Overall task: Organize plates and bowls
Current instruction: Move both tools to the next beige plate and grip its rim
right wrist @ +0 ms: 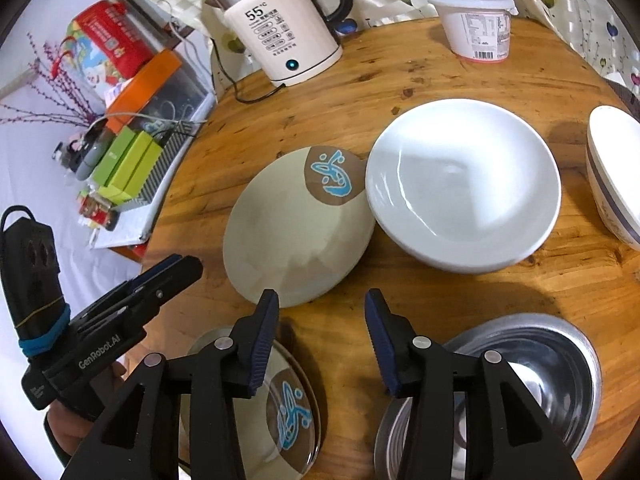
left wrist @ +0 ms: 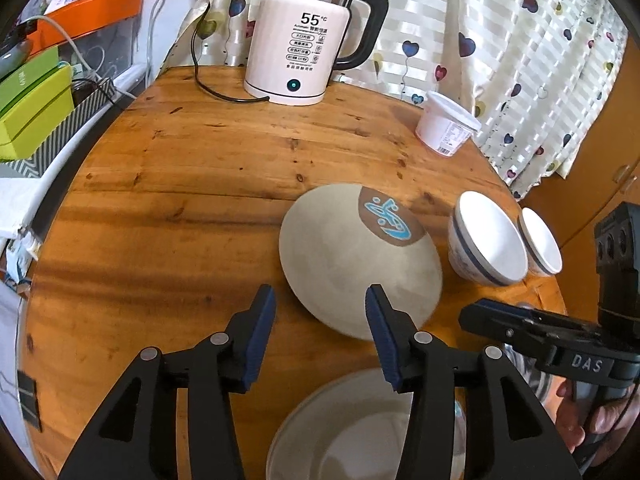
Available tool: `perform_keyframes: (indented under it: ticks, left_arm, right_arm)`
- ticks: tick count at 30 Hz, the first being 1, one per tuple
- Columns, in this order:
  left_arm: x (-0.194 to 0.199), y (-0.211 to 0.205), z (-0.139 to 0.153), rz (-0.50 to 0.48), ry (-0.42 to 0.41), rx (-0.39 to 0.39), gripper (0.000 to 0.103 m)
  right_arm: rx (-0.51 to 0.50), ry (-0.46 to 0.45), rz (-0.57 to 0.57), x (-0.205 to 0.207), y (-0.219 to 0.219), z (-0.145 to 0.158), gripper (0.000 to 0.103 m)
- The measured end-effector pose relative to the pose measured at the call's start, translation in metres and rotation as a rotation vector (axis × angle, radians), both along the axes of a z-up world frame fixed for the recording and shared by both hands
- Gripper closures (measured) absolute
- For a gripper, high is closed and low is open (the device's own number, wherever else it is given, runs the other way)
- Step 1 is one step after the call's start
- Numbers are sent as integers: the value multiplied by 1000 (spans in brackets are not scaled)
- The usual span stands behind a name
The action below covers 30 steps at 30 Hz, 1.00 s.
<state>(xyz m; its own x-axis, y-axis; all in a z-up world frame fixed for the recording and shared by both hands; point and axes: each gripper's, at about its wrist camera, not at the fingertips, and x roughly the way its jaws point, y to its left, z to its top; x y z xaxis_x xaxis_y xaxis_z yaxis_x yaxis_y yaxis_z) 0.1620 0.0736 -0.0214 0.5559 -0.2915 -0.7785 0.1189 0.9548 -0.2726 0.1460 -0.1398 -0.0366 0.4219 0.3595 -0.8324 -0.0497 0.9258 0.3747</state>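
Both my grippers are partly open and hold nothing. My left gripper (left wrist: 320,332) has its blue pads apart, and only the table (left wrist: 180,200) shows between them. One pad sits over the near rim of the beige plate (left wrist: 352,264), but I cannot tell if it touches. My right gripper (right wrist: 320,336) is open about as much, with bare wood in its gap and the beige plate's near rim just ahead of one finger.

That beige plate, the one with the blue fish mark, lies flat near the middle of the table. Just beside it, maybe touching, is a stack of white plates (right wrist: 464,184). A second fish plate (right wrist: 280,404) lies at the near edge, under my right gripper's fingers. Next to it, also at the near edge, are nested steel bowls (right wrist: 532,364). Two blue-banded bowls (left wrist: 488,240) stand side by side at the right edge. A kettle (left wrist: 300,48) and a white tub (left wrist: 446,124) stand at the far edge (not part of my job, I think).

I guess the next step is to put the two fish plates together. To do it well, I would slide one pad under the plate's rim and one on top, then squeeze gently. I would lift it flat, keep it clear of the white stack, and set it down softly so nothing chips.
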Motion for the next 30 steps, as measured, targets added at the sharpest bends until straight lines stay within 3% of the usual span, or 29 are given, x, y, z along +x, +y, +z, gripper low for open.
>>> perform_keyframes:
  ticks: [30]
  left_arm:
    - [53,1,-34,-24,75,-17,55]
  right_arm:
    - [-43,62,-48,35,5,-24,59]
